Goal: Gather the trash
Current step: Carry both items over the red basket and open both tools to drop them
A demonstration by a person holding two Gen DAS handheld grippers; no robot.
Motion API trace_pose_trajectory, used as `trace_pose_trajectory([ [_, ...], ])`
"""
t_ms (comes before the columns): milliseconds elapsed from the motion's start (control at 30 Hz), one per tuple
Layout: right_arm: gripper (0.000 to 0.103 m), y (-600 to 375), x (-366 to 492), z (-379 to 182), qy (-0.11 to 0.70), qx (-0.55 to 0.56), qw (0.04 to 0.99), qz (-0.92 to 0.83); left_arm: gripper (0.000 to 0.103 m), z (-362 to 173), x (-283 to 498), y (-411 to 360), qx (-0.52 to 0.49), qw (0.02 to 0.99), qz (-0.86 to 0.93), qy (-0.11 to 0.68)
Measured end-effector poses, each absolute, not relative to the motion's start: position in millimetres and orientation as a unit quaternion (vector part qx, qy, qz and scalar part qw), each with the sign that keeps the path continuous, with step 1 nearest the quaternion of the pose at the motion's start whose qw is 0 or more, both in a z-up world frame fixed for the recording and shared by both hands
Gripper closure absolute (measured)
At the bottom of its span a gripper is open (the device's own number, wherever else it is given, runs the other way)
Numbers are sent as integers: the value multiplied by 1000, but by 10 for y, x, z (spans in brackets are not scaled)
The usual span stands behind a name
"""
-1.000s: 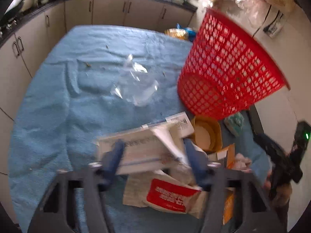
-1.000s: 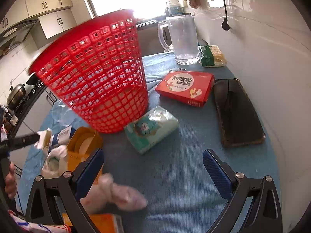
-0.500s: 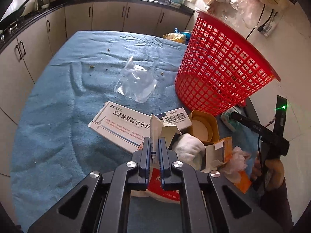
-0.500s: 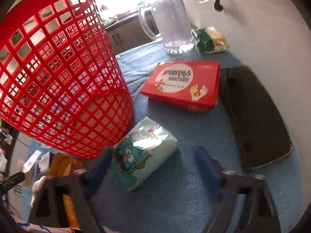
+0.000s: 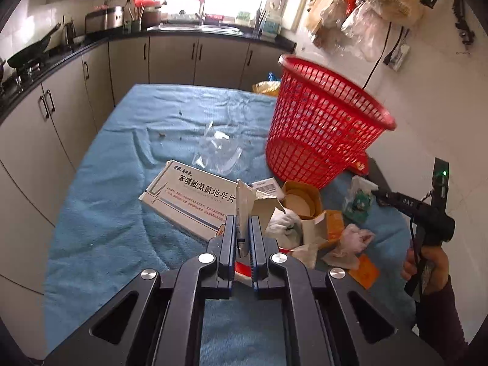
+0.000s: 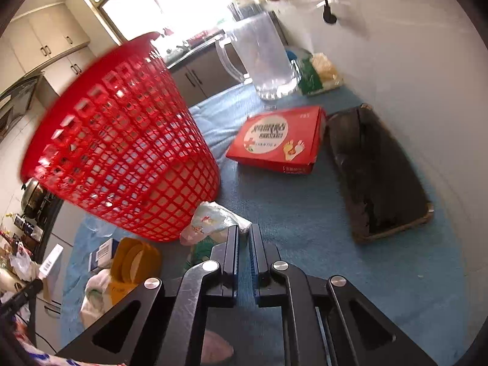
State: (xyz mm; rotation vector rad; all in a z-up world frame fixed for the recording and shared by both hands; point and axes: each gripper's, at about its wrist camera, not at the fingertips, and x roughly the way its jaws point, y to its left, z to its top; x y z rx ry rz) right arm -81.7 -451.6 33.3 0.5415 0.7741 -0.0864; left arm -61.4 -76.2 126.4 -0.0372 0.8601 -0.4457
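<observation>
Left gripper (image 5: 243, 231) clamped on the upright flap of a torn white carton (image 5: 244, 204), nearest the camera, well short of the red basket (image 5: 323, 134). Right gripper (image 6: 243, 241) pressed together on the corner of a pale tissue pack (image 6: 213, 216), just at the foot of the red basket (image 6: 122, 140). Between carton and basket, a litter of trash on the blue cloth (image 5: 106, 213): crumpled white tissue (image 5: 283, 225), an open yellow box (image 5: 302, 201), an orange packet (image 5: 364, 271), a flat white medicine box (image 5: 189, 195) to the basket's near left. Closer to the basket, on its left, a clear plastic bag (image 5: 218, 152). Behind the basket on its right, seen from the right wrist, a red box (image 6: 280, 140), a dark tray (image 6: 375, 170) along the wall, then a clear jug (image 6: 262, 61). Beyond the basket, grey kitchen cabinets (image 5: 170, 58) under a bright window
</observation>
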Motion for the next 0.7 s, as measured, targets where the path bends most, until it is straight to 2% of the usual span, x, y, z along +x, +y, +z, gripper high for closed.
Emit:
trace_pose_trajectory([
  [400,97,-4382,-1455,1015,300,201,932,-36,96,1866,-928,-920,-3,903,-249,350],
  [700,97,-4343,-1595,1759,221,216,951,6,96,2474,-708,-1436,20,908,-281,309],
])
